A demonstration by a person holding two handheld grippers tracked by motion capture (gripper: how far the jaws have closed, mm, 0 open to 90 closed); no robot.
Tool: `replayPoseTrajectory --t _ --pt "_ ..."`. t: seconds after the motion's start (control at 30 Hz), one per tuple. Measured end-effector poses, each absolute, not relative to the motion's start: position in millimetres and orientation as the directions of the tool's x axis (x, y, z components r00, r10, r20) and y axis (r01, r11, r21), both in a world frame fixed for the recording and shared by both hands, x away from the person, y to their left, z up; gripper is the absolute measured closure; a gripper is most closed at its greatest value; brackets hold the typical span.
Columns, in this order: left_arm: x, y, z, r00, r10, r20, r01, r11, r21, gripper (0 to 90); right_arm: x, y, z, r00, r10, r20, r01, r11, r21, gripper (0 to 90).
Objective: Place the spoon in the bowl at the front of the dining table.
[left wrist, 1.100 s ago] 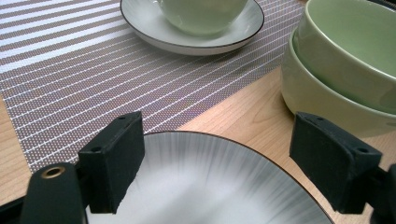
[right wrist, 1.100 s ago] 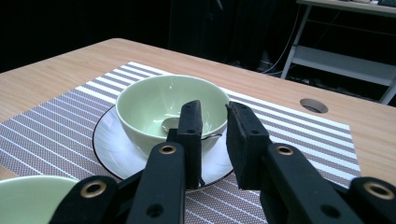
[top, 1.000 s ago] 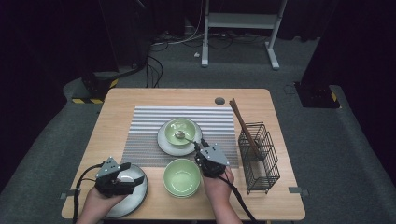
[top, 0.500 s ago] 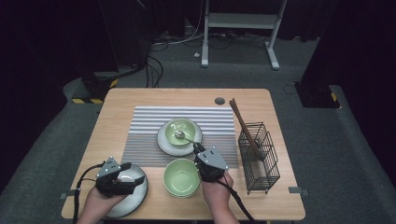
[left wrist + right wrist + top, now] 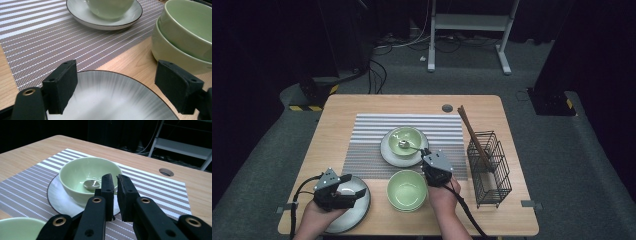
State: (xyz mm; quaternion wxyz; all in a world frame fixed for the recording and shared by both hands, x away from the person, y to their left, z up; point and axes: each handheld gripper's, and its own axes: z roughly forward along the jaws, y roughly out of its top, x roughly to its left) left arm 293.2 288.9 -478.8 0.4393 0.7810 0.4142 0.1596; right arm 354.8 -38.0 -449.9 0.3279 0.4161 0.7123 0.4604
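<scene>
A pale green bowl stands on a white plate on the striped mat, with a metal spoon inside it. My right gripper is at the bowl's near right rim. In the right gripper view, this gripper is shut to a thin gap where the spoon's handle runs behind its jaws; the spoon's head lies in the bowl. My left gripper hovers open over a grey plate at the front left, its jaws wide apart above the plate.
Two stacked green bowls sit between the grippers, also close on the right in the left gripper view. A black wire basket holding brown chopsticks stands at the right. A cable hole is at the table's back.
The right gripper has shifted very slightly forward by the bowl's rim. The left gripper stays over the grey plate.
</scene>
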Motion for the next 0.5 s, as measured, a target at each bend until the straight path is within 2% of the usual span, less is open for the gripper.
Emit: replayPoseTrajectory --t 0.23,0.5 --pt "293.1 291.5 -479.2 0.6 0.792 -0.111 0.508 -0.27 0.818 18.9 367.3 -37.9 -453.6 -0.428 0.899 -0.09 0.3 0.235 0.925 76.3" --pt "293.1 292.0 -478.6 0.602 0.79 -0.115 0.509 -0.268 0.818 18.9 381.5 -40.0 -457.7 -0.404 0.91 -0.091 0.311 0.23 0.922 76.3"
